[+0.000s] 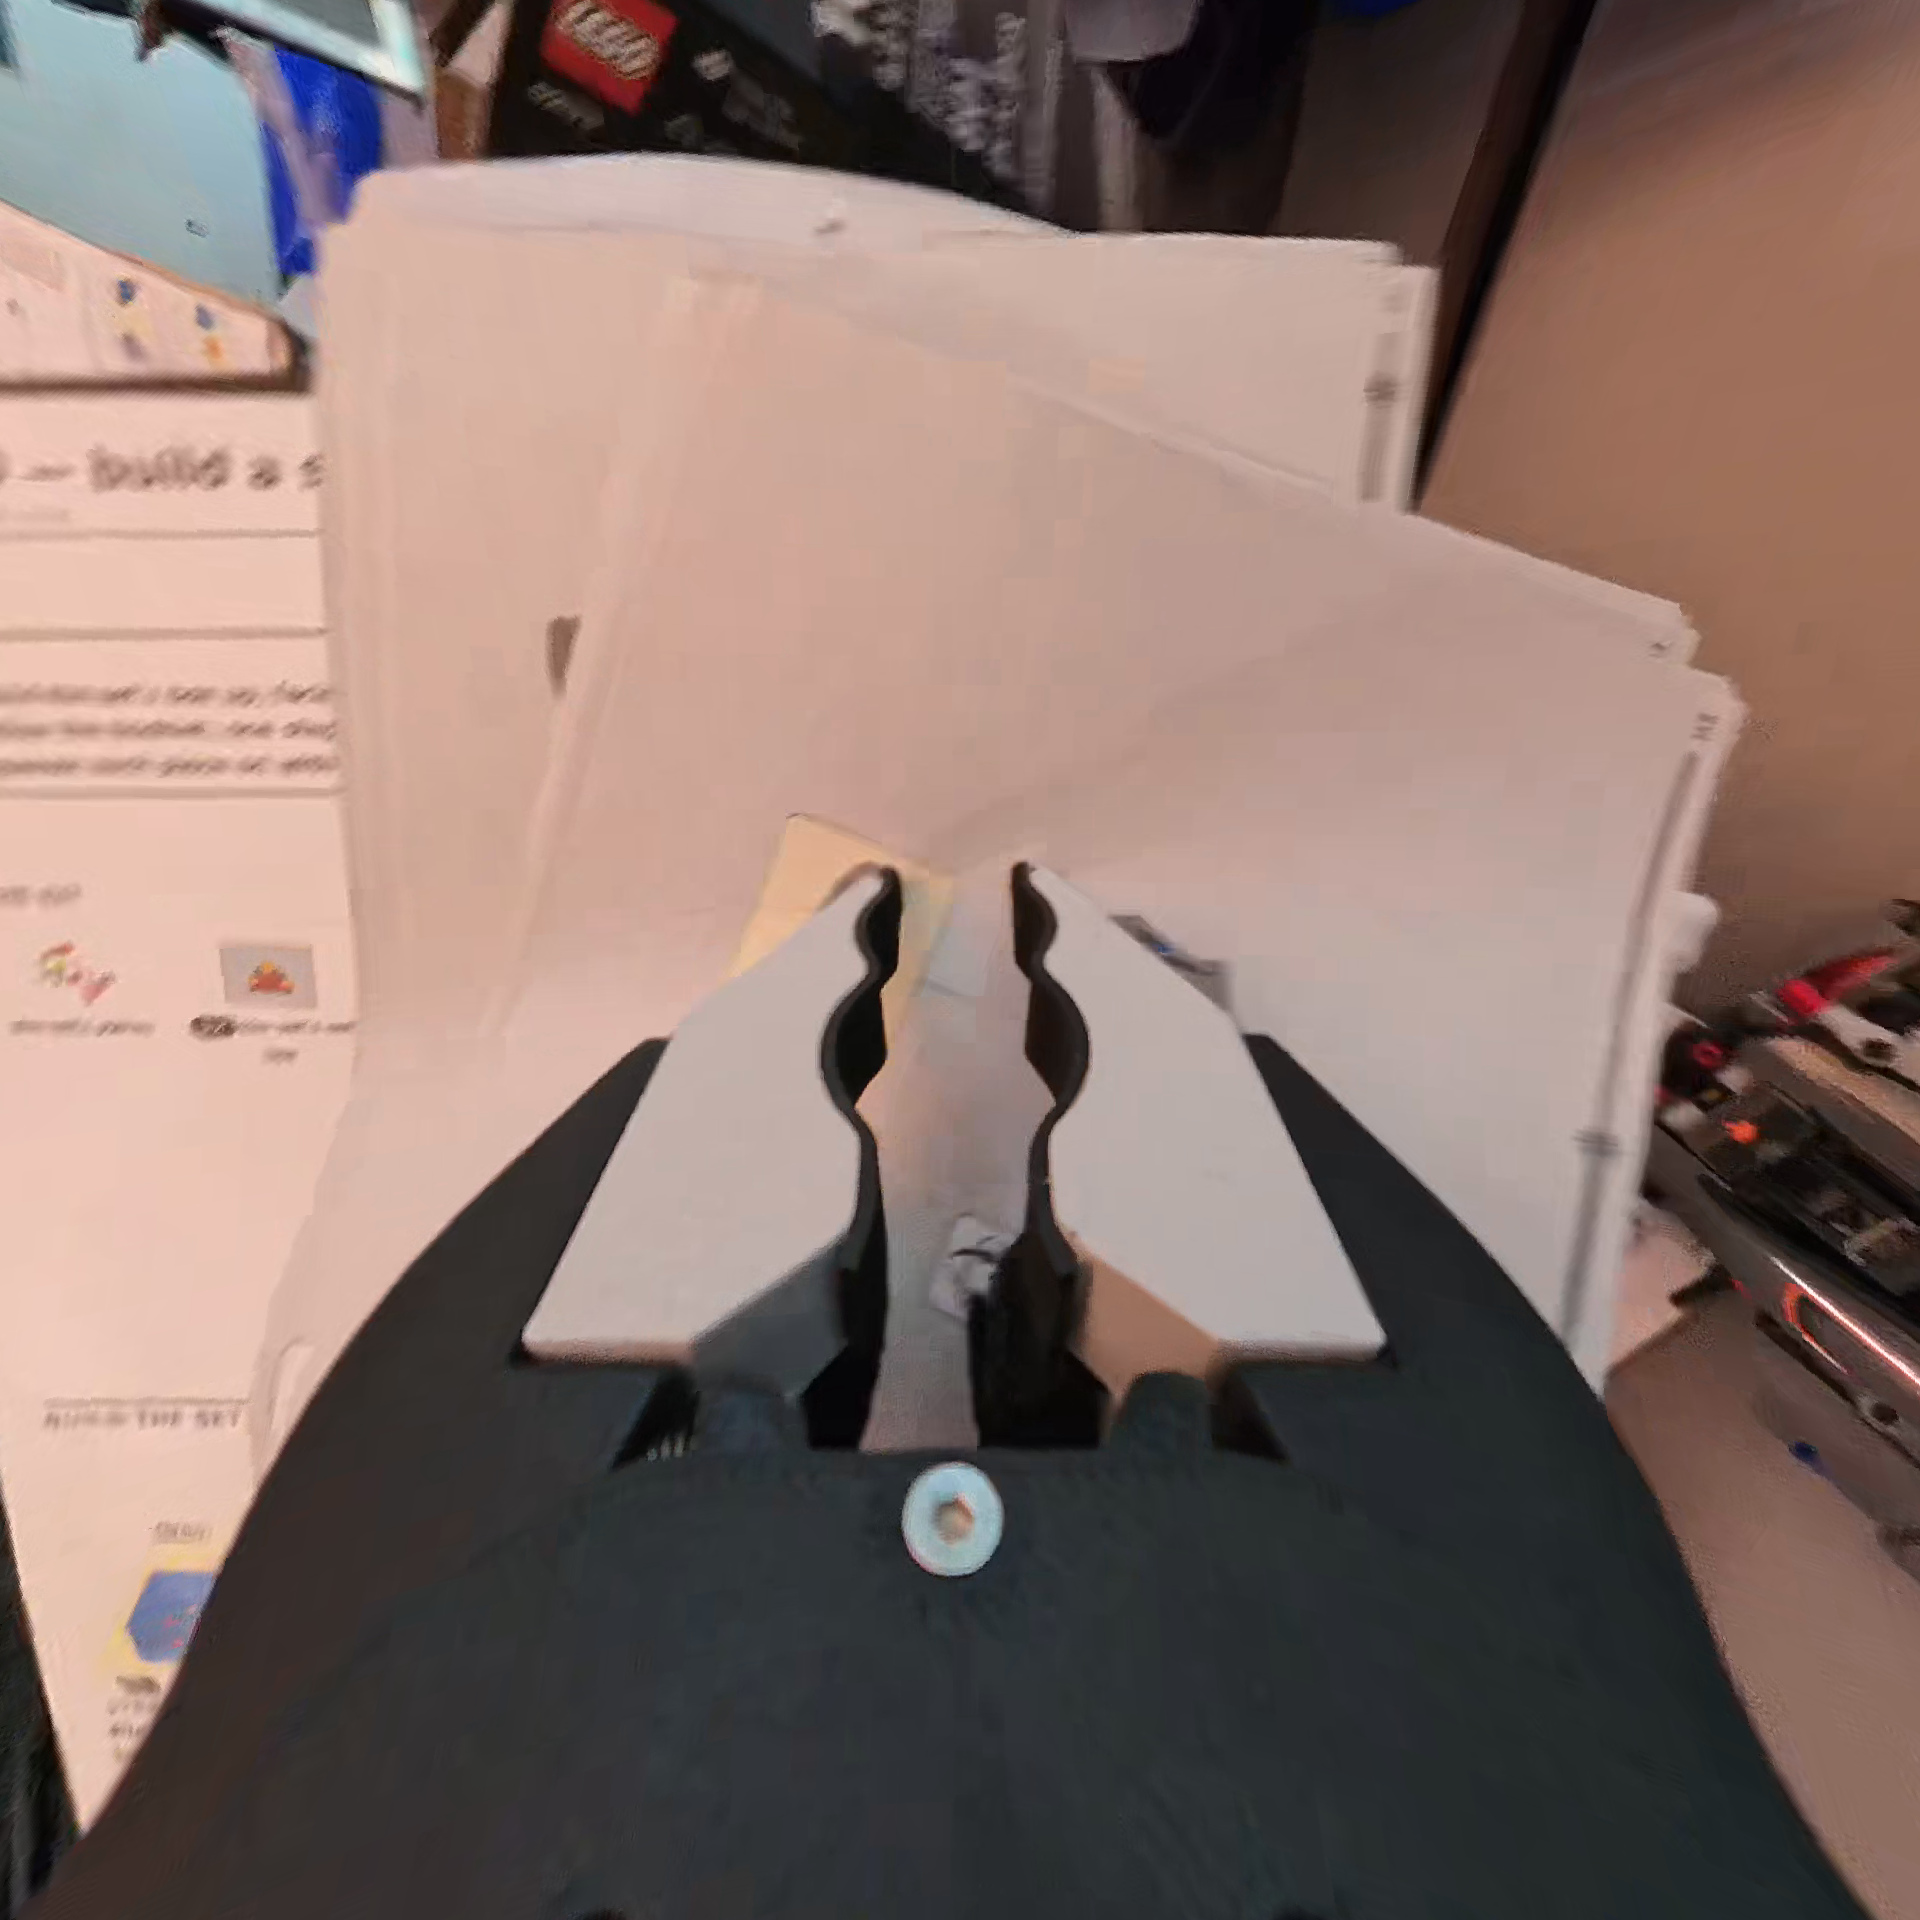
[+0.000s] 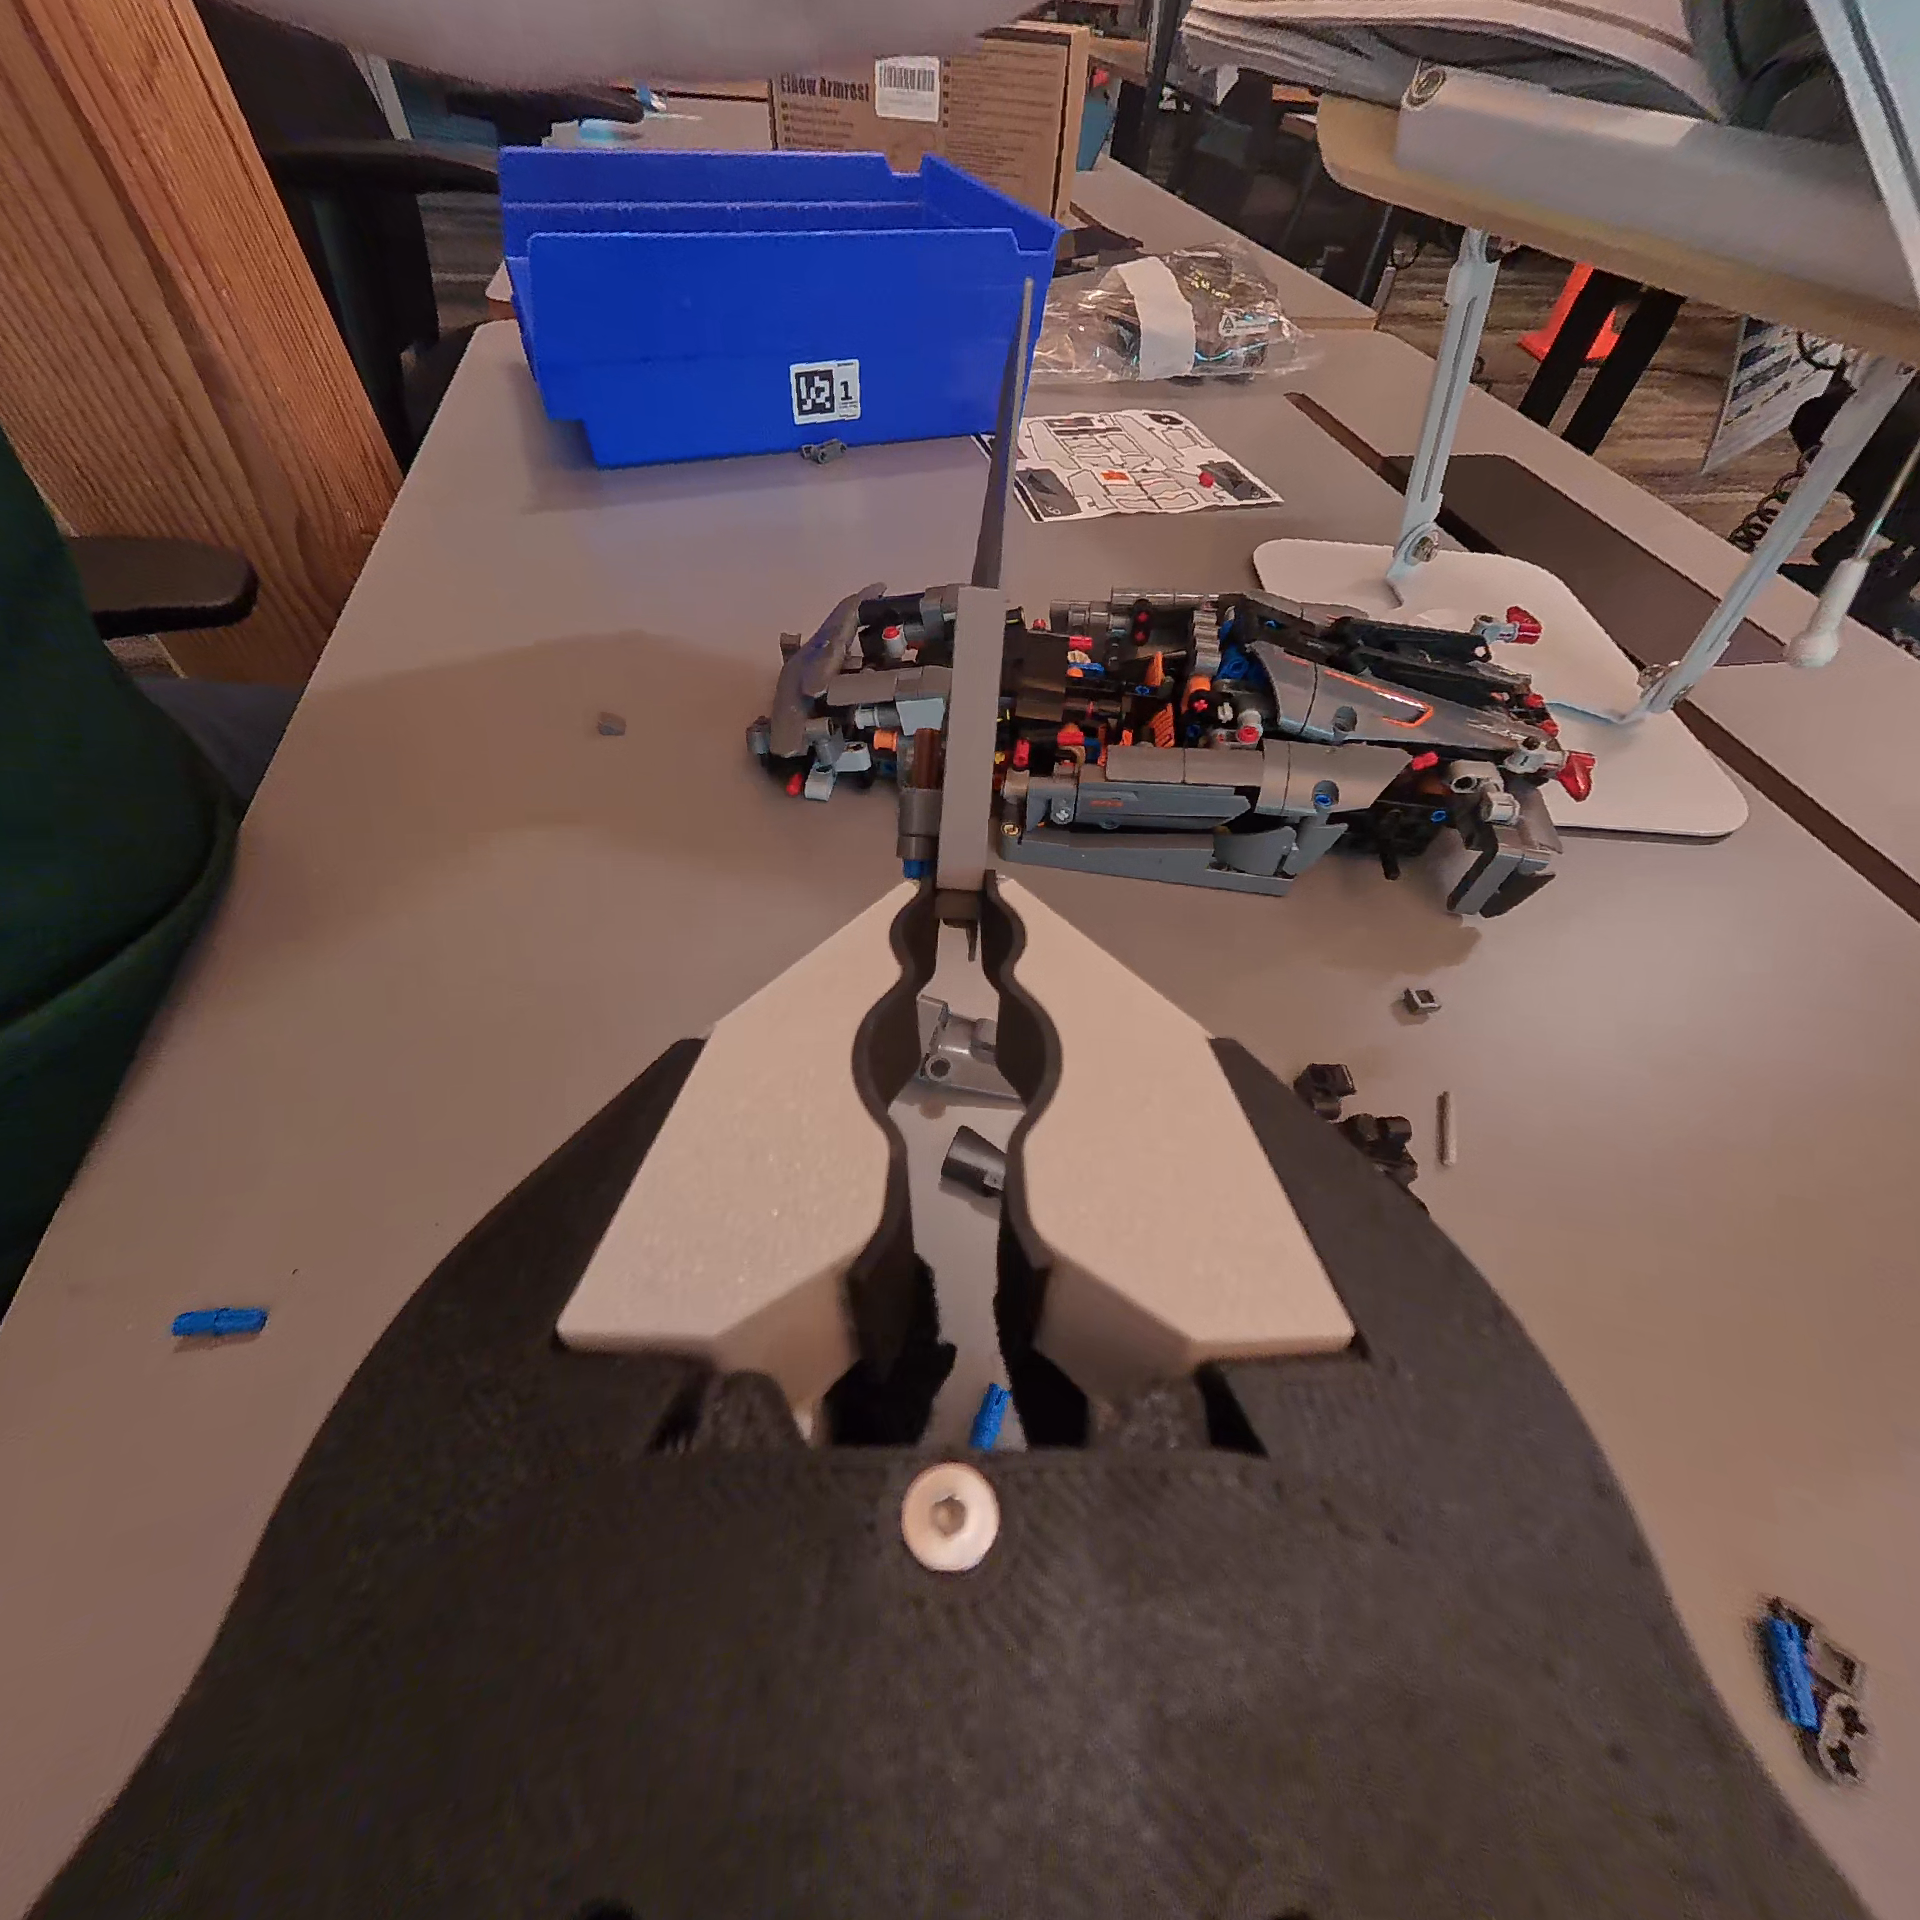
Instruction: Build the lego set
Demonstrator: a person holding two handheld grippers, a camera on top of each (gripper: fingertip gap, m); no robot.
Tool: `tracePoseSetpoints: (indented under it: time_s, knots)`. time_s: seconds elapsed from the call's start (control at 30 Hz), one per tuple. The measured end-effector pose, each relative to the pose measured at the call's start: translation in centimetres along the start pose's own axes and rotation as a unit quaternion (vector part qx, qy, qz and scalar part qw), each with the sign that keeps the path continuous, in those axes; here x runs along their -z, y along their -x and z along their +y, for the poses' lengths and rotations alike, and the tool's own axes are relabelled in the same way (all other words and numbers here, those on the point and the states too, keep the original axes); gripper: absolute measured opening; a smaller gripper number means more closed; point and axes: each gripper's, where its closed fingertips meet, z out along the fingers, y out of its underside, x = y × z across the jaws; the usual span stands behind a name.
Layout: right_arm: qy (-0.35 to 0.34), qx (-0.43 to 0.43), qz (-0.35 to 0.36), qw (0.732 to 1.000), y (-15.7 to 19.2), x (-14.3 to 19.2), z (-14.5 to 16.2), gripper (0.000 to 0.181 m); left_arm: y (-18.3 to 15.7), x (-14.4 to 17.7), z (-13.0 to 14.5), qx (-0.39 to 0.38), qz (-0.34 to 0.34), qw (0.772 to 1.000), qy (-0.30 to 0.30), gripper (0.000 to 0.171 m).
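**Right gripper clamped on grey panel; left gripper parted at the paper stack**

Right gripper (image 2: 961,883): fingertips closed on the lower end of a long grey panel piece (image 2: 971,727), which stands roughly upright and tapers to a thin dark tip in front of the blue bin (image 2: 727,291). A small light-grey connector (image 2: 961,1049) and a dark pin (image 2: 971,1162) show in the gap between the fingers, lower down; cannot tell whether they are attached to the panel or lying on the table. A blue pin (image 2: 987,1415) sits near the finger roots.

Just beyond the fingertips: the partly built lego car (image 2: 1195,738), lying on the grey table (image 2: 520,935), grey body with orange, red and blue parts. Its far end is beside the white base of a stand (image 2: 1662,727).

Loose parts on the table: blue pin (image 2: 218,1322) at left, small grey piece (image 2: 611,724), dark pieces (image 2: 1361,1122) at right, a blue-and-dark cluster (image 2: 1813,1683) at lower right. Behind the car: a sticker sheet (image 2: 1132,462) and a clear bag of parts (image 2: 1164,312).

Left gripper (image 1: 956,883): jaws apart with a narrow gap, nothing clearly gripped. The tips are at a stack of white paper sheets (image 1: 935,520); a pale yellow tab (image 1: 800,894) lies under the left fingertip. View is motion-blurred. A printed instruction page (image 1: 156,831) lies to the left; the edge of the lego car shows at far right.
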Motion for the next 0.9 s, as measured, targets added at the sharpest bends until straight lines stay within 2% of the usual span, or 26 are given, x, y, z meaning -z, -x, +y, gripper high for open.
tracePoseSetpoints:
  time_s: [0.1, 0.23, 0.3, 0.6, 0.9]
  knots:
    - [-0.004, -0.001, 0.000, 1.000, -0.1, 0.1, -0.1, 0.005, -3.6, -0.2, -0.3, -0.034, 0.047, 0.998, 0.018, 0.050]
    - [-0.004, -0.002, 0.000, 1.000, -0.1, 0.2, -0.1, 0.005, -6.3, -0.2, 0.0, -0.080, 0.061, 0.994, 0.032, 0.068]
    - [-0.005, -0.002, 0.001, 1.000, -0.1, 0.2, -0.2, 0.005, -6.6, 0.0, 0.3, -0.087, 0.055, 0.994, 0.033, 0.065]
    - [-0.001, -0.006, -0.002, 1.000, -0.1, 0.1, 0.1, 0.005, -7.8, 2.0, 2.1, -0.116, 0.058, 0.990, 0.050, 0.071]
    - [0.000, -0.007, -0.004, 1.000, -0.1, 0.0, 0.1, 0.005, -5.7, 4.2, 3.7, -0.108, 0.039, 0.991, 0.061, 0.075]
